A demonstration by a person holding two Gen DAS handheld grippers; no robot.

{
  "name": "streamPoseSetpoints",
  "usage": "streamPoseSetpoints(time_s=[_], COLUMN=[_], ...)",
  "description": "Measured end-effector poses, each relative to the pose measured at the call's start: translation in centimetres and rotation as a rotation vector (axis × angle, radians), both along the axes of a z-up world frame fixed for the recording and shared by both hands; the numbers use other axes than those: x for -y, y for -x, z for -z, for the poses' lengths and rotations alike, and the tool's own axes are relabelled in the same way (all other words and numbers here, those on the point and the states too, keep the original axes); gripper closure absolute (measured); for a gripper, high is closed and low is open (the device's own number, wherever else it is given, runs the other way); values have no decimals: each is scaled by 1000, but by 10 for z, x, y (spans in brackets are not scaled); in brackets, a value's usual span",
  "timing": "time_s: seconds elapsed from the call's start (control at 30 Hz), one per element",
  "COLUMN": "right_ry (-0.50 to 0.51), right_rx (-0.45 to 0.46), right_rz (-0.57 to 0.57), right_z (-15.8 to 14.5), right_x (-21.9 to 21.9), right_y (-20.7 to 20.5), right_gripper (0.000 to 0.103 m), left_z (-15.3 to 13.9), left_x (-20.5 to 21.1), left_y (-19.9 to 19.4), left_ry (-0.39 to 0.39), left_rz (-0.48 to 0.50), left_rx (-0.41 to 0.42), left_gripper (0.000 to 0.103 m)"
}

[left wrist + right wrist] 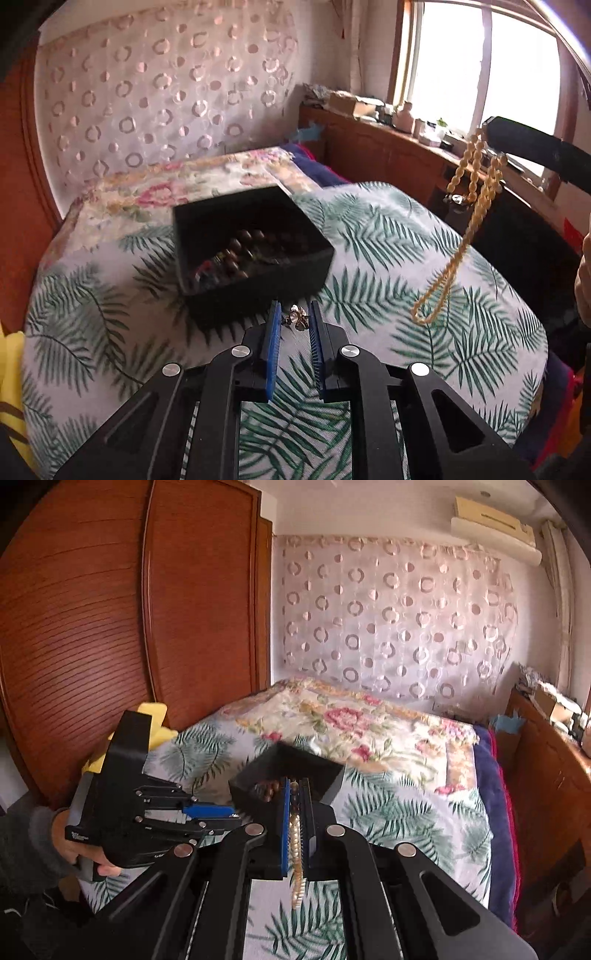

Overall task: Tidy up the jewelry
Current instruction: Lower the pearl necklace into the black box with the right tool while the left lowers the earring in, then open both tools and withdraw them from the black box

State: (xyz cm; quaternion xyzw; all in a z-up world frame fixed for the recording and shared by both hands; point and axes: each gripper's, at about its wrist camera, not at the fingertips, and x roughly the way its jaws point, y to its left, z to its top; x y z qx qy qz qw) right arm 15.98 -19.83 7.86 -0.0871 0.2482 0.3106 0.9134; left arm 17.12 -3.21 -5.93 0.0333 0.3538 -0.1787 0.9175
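— Pinching what, left gripper?
— I'm clamping a small gold trinket just before the black box. Right gripper is squeezing the yellow bead strand, dangling above the leaf-print bedspread.

- The left gripper points forward and downward, its 2 blue pads drawn in on a small gold ornament held at the tips.
- The right gripper is clamped on a pale bead strand hanging between its pads.
- In the right wrist view, a hand in a grey sleeve grips the left gripper's handle from behind.
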Motion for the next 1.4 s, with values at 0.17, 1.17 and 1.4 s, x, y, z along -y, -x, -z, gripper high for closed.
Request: streamPoseSetpoints(time_s=[0.17, 1.17, 1.4], right_ry=[16, 89, 65], right_rx=[45, -148, -172], right_rz=[4, 32, 34], right_z=[-20, 57, 64], right_x=[-14, -84, -78], right_y=[-19, -119, -116], right_gripper=[98, 97, 95], left_z=[-18, -17, -16], left_x=[-6, -28, -26], left_y=[-8, -80, -93], left_ry=[0, -7, -13], left_rz=[-24, -105, -119], left_rx=[30, 18, 15], left_gripper=[89, 89, 89])
